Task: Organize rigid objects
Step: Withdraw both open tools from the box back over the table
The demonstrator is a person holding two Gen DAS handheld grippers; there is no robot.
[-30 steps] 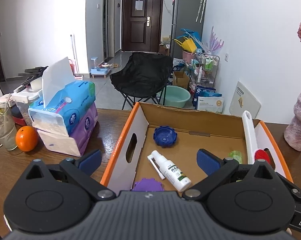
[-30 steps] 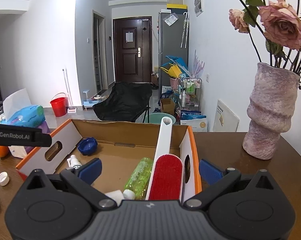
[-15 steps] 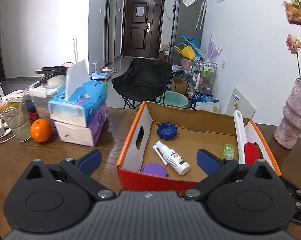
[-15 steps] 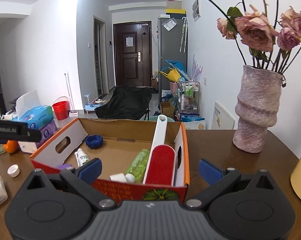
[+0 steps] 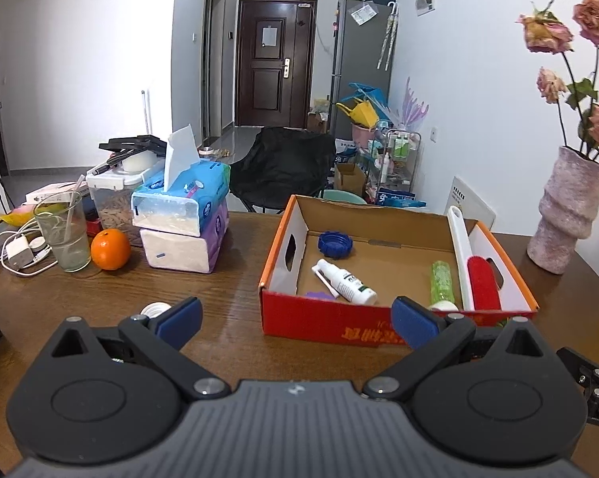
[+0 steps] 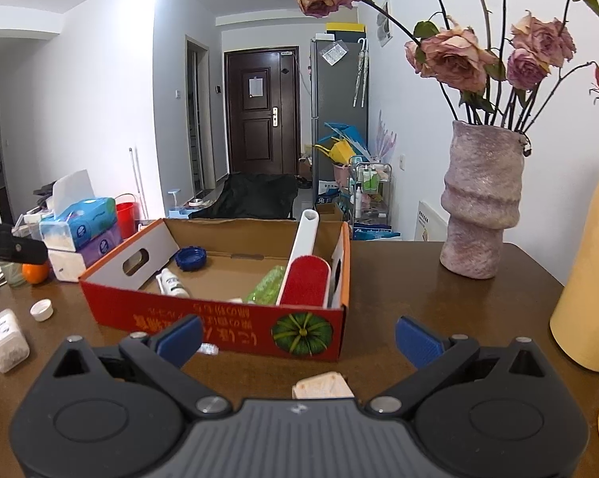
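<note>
The left tool hovers over the counter with its jaws spread wide and empty; its left fingertip partly hides a white cap. The right tool is likewise wide open, holding nothing, with a pale object half cut off by its body. Ahead of both, the cardboard box holds a spray bottle, blue lid, green bottle, lint brush and a purple item mostly concealed by the front wall.

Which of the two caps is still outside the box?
The small white cap, on the table left of the box; the blue cap lies inside.
</note>
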